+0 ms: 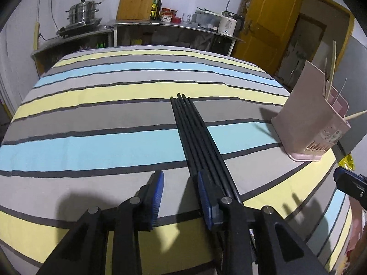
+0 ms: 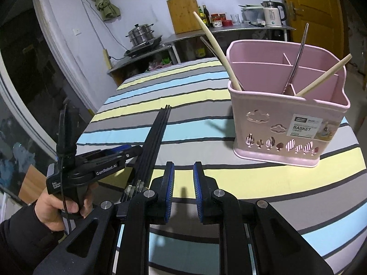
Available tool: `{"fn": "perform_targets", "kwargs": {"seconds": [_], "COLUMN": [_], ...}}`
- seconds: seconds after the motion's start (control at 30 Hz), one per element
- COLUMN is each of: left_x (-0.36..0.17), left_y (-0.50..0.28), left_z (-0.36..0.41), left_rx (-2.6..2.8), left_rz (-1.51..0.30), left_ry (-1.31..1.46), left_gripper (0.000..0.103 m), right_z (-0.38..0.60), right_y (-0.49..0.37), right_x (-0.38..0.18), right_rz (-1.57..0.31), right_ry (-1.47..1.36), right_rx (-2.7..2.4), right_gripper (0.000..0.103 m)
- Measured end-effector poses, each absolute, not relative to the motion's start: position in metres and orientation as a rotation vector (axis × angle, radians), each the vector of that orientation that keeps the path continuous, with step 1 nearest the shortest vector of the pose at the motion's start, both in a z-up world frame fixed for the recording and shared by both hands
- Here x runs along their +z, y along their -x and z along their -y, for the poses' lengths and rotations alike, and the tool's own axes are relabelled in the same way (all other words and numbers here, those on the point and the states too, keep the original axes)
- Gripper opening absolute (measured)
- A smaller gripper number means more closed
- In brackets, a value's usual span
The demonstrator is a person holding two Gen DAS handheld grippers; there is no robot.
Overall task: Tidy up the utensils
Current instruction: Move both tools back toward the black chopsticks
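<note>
A bundle of several black chopsticks lies on the striped tablecloth, pointing away from me. My left gripper is open, with only cloth between its blue pads; the bundle runs along the outer side of its right finger. In the right wrist view a hand holds the left gripper against the same chopsticks. My right gripper is open and empty, just right of the bundle's near ends. The pink utensil basket stands at the right, holding pale wooden sticks and a metal utensil.
The pink basket stands near the table's right edge. Beyond the table a steel counter carries a steamer pot, a wooden cutting board, bottles and a white kettle. A yellow door is at the back right.
</note>
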State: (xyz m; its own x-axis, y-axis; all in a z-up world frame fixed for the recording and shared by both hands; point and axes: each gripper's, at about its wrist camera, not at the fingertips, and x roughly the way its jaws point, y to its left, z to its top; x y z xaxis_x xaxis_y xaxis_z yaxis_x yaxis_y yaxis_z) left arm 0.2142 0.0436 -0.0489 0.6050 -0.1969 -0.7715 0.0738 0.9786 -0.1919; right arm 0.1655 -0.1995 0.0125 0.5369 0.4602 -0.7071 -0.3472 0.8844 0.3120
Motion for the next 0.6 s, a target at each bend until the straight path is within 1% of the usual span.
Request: {"fn": "perform_targets", "kwargs": {"seconds": [0.23,0.43,0.5,0.6], "left_x": [-0.049,-0.050,-0.051,-0.052], "left_y": [-0.225,-0.225,-0.221,-0.214], "left_z": [-0.037,-0.041,-0.042,-0.053], "left_rx": [-0.106,-0.103,-0.087,-0.063], "left_rz": [-0.898,-0.894,-0.901,-0.902], "left_ry": [0.111,0.053,0.032,0.032], "left_gripper": [0.038,0.038,0.030,0.026], "right_z": [0.193,0.191,0.192,0.191], "right_y": [-0.168,-0.166,-0.166,-0.166], "right_x": [0.005,0.006,0.006,0.005], "right_rz": [-0.897,-0.896,-0.895,-0.896], "right_ry": [-0.146,-0.138,-0.139,-0.139], "right_rx": [0.488,0.489,0.488,0.490], "right_gripper": [0.017,0.017,0.017,0.017]}}
